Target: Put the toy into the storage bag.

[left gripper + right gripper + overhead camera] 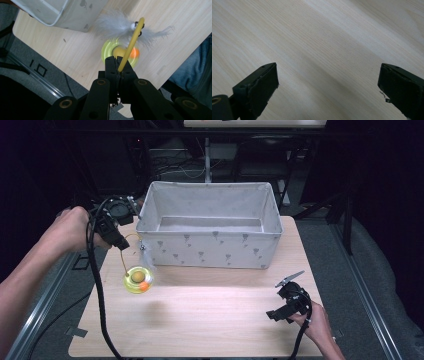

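Note:
A cat toy hangs over the table's left part: a yellow-green disc (pixel 137 279) with an orange ball, a grey feather tuft (pixel 117 26), and a thin yellow wand (pixel 130 45) arching up from it. My left gripper (pixel 120 243) is shut on the wand's end, just left of the fabric box; in the left gripper view its jaws pinch the wand with the disc (pixel 110 48) blurred below. My right gripper (pixel 281 310) rests low at the table's front right, jaws wide open over bare wood (pixel 324 50).
A white fabric box (pixel 210 247) with a small grey print stands open at the back middle of the wooden table (pixel 210 320). Metal rails run along both table sides. Dark equipment and cables lie behind the box.

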Demonstrator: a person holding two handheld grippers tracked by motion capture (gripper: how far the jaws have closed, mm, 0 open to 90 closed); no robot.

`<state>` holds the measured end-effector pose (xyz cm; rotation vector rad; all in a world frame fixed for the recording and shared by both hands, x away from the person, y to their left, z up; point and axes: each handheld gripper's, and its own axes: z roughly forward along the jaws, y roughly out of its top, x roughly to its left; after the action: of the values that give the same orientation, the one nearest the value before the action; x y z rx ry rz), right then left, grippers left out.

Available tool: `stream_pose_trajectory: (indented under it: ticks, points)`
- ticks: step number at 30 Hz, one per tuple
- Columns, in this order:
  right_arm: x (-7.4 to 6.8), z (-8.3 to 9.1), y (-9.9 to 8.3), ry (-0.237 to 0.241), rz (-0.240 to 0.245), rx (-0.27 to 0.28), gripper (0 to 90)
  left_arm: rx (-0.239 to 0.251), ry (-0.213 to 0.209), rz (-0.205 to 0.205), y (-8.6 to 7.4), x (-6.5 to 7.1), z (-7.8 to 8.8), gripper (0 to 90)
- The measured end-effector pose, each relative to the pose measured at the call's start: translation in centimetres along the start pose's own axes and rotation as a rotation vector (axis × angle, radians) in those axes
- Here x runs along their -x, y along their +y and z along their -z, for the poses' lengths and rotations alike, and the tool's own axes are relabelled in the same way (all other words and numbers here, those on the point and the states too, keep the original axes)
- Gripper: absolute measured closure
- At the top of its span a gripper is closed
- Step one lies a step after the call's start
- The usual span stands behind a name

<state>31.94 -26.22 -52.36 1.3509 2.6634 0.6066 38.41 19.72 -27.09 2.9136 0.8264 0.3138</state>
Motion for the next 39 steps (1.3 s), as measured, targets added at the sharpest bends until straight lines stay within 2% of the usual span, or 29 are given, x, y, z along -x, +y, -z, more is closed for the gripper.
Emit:
stream_pose_trajectory:
  ticks: [4, 5, 12, 14, 15, 19, 20, 23, 35, 39]
  points:
    - [-0.1, 0.0, 0.0, 0.008, -0.007, 0.013, 2.8, -0.001, 0.008, -0.007, 0.4, 0.0, 0.4, 88.2]
    - [0.0, 0.1, 0.0, -0.001, 0.010, -0.001, 2.7, 0.000, 0.011, -0.011, 0.6, 0.0, 0.5, 88.2]
    - [-0.2, 0.2, 0.1, -0.008, 0.012, 0.003, 2.7, 0.015, 0.014, -0.021, 1.4, -0.2, 1.5, 88.2]
    - [-0.3, 0.1, 0.0, 0.000, -0.008, 0.027, 2.7, 0.018, 0.015, -0.022, 1.6, -0.2, 1.7, 88.2]
    - [-0.2, 0.3, 0.0, -0.012, 0.010, 0.008, 2.7, 0.022, 0.015, -0.023, 1.6, -0.2, 1.8, 88.2]
    - [-0.1, 0.2, 0.0, -0.004, 0.005, 0.010, 2.7, 0.029, 0.017, -0.026, 1.9, -0.3, 2.2, 88.2]
    - [-0.1, 0.2, 0.1, 0.004, -0.008, 0.016, 2.7, 0.033, 0.022, -0.029, 2.1, -0.3, 2.4, 88.2]
    - [0.0, 0.1, 0.1, 0.001, 0.003, 0.007, 2.7, 0.038, 0.030, -0.040, 2.6, -0.4, 3.1, 88.2]
    - [0.1, 0.3, 0.0, -0.008, 0.001, 0.008, 2.7, 0.055, 0.063, -0.033, 3.8, -0.9, 4.9, 88.2]
    - [0.0, 0.2, 0.0, -0.003, -0.002, 0.012, 2.8, 0.079, 0.085, -0.035, 4.4, -1.0, 6.2, 88.3]
